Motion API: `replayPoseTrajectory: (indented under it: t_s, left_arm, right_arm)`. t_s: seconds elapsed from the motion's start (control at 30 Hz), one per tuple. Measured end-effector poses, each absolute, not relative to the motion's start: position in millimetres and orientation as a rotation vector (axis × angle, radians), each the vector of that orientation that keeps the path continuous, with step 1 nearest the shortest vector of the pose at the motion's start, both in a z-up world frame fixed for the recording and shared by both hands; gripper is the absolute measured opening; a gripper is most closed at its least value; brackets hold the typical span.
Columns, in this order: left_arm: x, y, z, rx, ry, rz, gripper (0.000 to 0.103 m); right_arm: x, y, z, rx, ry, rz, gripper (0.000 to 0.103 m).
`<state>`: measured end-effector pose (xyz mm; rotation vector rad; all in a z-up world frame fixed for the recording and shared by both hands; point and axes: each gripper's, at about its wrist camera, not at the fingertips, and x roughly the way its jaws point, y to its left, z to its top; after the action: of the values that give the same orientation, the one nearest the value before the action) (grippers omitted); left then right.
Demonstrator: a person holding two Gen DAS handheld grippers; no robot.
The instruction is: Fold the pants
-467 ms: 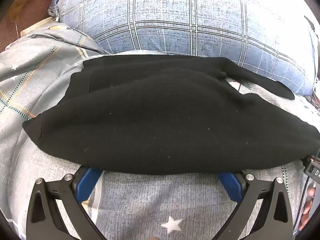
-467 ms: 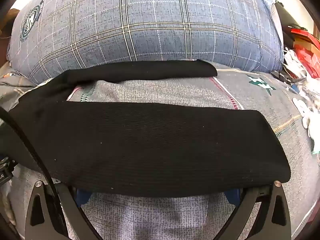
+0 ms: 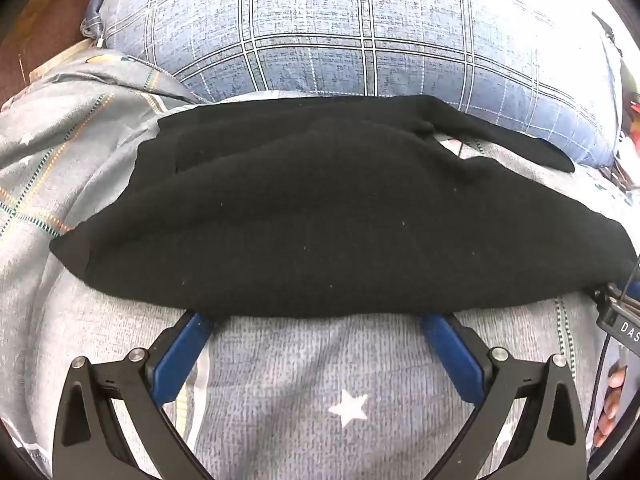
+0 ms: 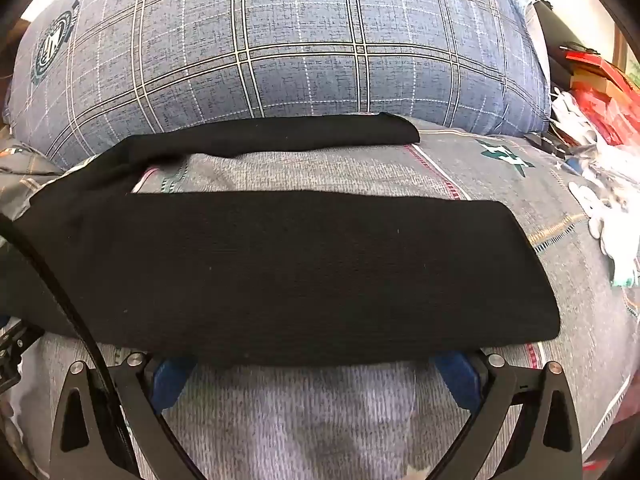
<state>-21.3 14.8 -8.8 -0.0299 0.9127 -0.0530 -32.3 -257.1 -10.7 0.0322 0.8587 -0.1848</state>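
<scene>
Black pants (image 3: 320, 216) lay spread on a grey bedsheet (image 3: 304, 380) printed with white stars, in front of a blue plaid pillow (image 3: 360, 32). Their long axis ran crosswise, left to right, straight across the line of both grippers.

The left gripper (image 3: 316, 320) pointed steeply down at the near edge of the waist end. Its jaws stood fully apart, gripping nothing, and its blue fingertips (image 3: 188, 332) sat right at the hem, seemingly tucked just under it.

The right gripper (image 4: 316, 360) faced the near leg (image 4: 300, 272), jaws likewise spread wide and empty, with the cloth's edge hiding the tips of its blue pads (image 4: 168, 376). The far leg (image 4: 280, 136) lay apart from the near one, beside the pillow.

Each gripper looked equally close to its own section of the near edge, so the coming pinch probably depended on closing over that edge.

Writing was scarce. The pillow carried a round green crest (image 4: 52, 52), its lettering too small to read. A black device at the left view's right edge showed the letters "DAS" (image 3: 628, 330), cut off.
</scene>
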Motion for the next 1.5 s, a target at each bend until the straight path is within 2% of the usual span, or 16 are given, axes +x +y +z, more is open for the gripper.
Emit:
replayPoseTrajectory:
  t_s: [0.5,0.83,1.27,1.5]
  left_arm:
    - [-77.9,18.4,-0.3,-0.002,0.881,-0.162,0.103]
    - [-117.1,30.1,58.1,-0.011,0.763,-0.164,0.103]
    - [-103.3,49.8,133.1,-0.017,0.646,-0.116,0.103]
    - [-109.4,47.1,157.2,0.056,0.604,-0.063,0.103]
  right_arm:
    - [-72.0,-247.4,-6.3,0.055,0.858,-0.204,0.103]
    - [-80.6,-243.4,10.5,0.120,0.894,-0.152,0.100]
    - [-79.1,-202.0,95.8,0.009,0.712,-0.066,0.100]
    - [-80.1,-179.2,120.3,-0.019,0.668,-0.026,0.100]
